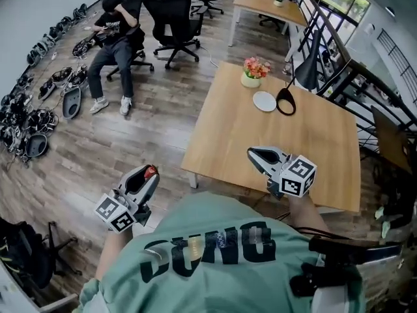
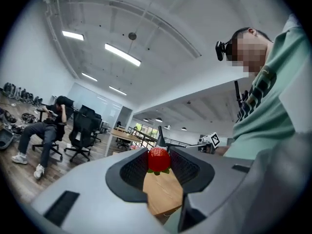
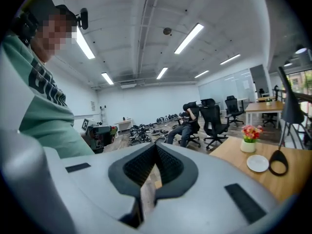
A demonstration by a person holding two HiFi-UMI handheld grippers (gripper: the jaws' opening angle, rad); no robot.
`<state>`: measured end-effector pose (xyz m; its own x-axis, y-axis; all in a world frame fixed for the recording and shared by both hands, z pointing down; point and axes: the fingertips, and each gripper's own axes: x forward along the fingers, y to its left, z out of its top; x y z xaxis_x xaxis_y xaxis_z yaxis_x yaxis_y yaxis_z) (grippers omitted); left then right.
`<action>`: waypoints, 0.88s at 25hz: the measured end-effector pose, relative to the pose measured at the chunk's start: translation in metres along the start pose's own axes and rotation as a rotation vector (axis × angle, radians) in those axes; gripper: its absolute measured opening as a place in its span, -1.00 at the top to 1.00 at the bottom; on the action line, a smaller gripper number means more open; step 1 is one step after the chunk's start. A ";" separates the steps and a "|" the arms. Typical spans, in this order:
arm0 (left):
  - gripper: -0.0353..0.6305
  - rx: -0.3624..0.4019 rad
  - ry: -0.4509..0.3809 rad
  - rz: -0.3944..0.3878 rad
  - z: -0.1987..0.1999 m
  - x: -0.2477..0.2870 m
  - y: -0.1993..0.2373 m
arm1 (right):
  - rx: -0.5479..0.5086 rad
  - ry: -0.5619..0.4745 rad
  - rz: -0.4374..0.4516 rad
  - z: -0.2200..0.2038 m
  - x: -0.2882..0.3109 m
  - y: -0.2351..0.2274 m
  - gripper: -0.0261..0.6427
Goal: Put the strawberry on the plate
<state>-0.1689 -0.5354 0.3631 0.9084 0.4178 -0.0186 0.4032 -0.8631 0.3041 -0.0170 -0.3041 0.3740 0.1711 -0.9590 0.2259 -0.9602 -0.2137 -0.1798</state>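
A red strawberry (image 2: 158,160) with green leaves sits pinched at the tips of my left gripper (image 2: 159,161), which is shut on it. In the head view that left gripper (image 1: 148,173) hangs over the wood floor, left of the table, with the strawberry (image 1: 150,171) at its tip. A small white plate (image 1: 264,101) lies on the far part of the wooden table (image 1: 241,142), also visible as the plate (image 3: 257,163) in the right gripper view. My right gripper (image 1: 255,155) hovers over the table's near edge, jaws shut with nothing between them (image 3: 156,150).
Beside the plate stand a flower pot (image 1: 253,72) and a black desk lamp (image 1: 285,100). A seated person (image 1: 116,38) and black office chairs (image 1: 172,18) occupy the floor to the left. Gear lies along the left wall (image 1: 26,122). A railing (image 1: 365,77) runs on the right.
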 end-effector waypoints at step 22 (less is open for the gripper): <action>0.47 -0.031 0.158 -0.063 -0.027 0.348 -0.111 | 0.067 -0.113 -0.043 -0.017 -0.171 -0.292 0.91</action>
<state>0.0992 -0.2862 0.3487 0.8515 0.5124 0.1111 0.4529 -0.8256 0.3366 0.2302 -0.0747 0.4046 0.2390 -0.9628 0.1263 -0.9353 -0.2633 -0.2366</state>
